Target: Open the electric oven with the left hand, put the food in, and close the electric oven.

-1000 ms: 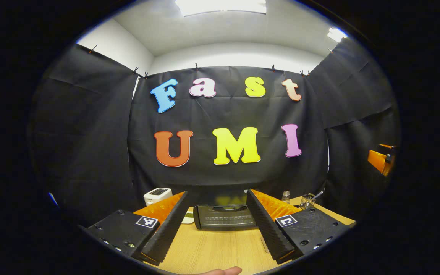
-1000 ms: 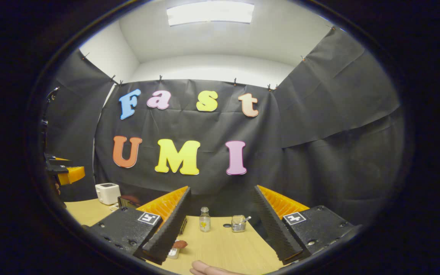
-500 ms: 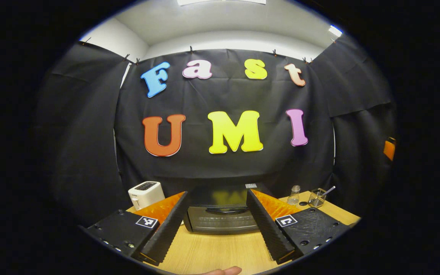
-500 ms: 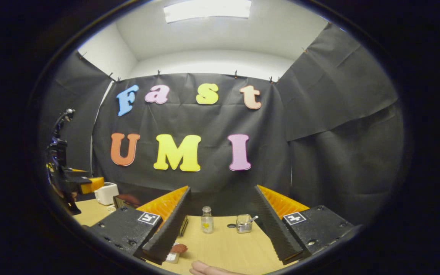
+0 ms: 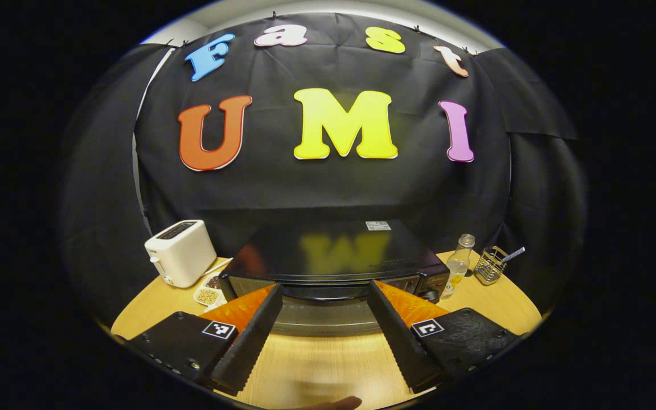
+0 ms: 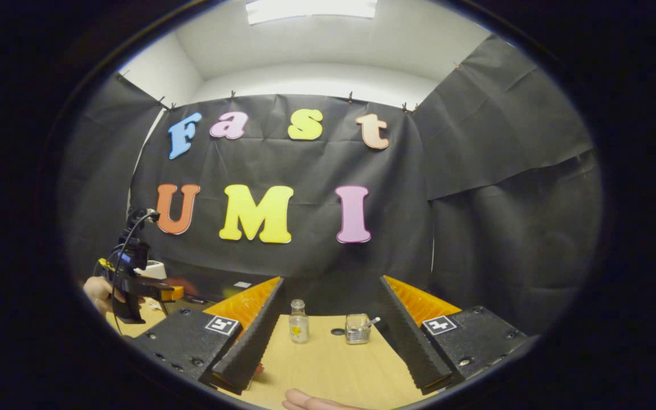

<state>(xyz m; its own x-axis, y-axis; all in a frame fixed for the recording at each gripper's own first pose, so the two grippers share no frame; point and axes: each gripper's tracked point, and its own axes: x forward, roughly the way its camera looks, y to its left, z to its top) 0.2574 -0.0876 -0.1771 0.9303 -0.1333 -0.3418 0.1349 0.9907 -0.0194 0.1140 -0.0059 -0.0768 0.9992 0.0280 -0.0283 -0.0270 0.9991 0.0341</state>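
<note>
The black electric oven (image 5: 328, 256) stands at the middle of the wooden table (image 5: 316, 370), its door closed and its handle just beyond my fingertips. My left gripper (image 5: 323, 290) is open, pointing straight at the top of the door with nothing between the fingers. A small dish of food (image 5: 208, 295) sits left of the oven. My right gripper (image 6: 329, 282) hangs open over the table's right part, holding nothing. In the right gripper view the left gripper (image 6: 140, 285), held by a hand (image 6: 97, 293), shows far left in front of the oven (image 6: 220, 285).
A white toaster (image 5: 180, 253) stands left of the oven. A small glass bottle (image 5: 458, 265) and a wire basket (image 5: 490, 265) with a spoon stand to the oven's right, and the bottle (image 6: 298, 322) and basket (image 6: 356, 329) lie ahead of my right gripper.
My left gripper has moved forward and down towards the oven, which now looms much larger. The right gripper has barely shifted. Both stayed open.
</note>
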